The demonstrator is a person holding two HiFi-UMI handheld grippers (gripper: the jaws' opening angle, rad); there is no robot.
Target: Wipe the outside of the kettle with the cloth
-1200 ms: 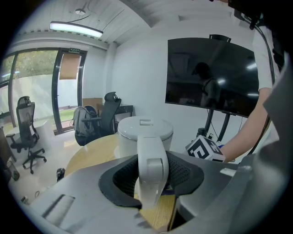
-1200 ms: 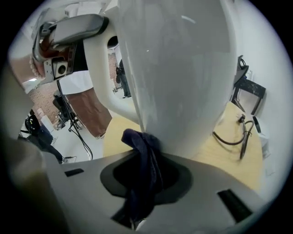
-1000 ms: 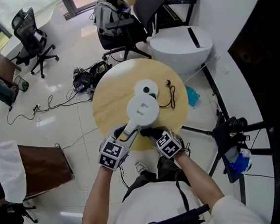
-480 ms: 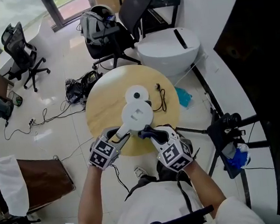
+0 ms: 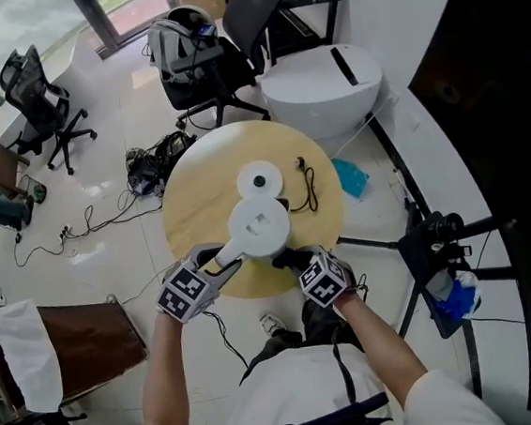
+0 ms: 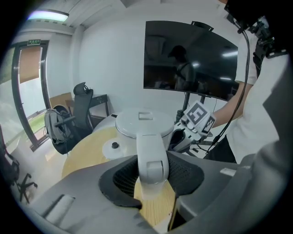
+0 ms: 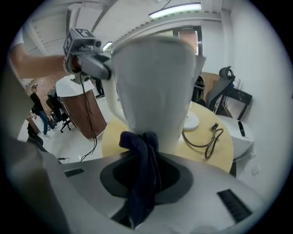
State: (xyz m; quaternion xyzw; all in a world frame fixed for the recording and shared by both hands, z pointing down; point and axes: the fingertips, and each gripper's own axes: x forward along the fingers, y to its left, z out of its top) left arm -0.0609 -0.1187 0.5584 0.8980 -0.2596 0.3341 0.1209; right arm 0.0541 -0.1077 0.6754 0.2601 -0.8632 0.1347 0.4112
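White plastic kettle (image 5: pixel 259 226) mid-wipe: left gripper (image 6: pixel 151 176) clamps its handle (image 6: pixel 150 148), right gripper (image 7: pixel 143 192) pinches dark blue cloth (image 7: pixel 139 146) against the side. Coverage so far unclear.

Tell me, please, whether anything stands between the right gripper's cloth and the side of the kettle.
Nothing visible does. The dark cloth, clamped in the right gripper, appears to rest directly against the white kettle. The left gripper grips the handle, clear of that spot.
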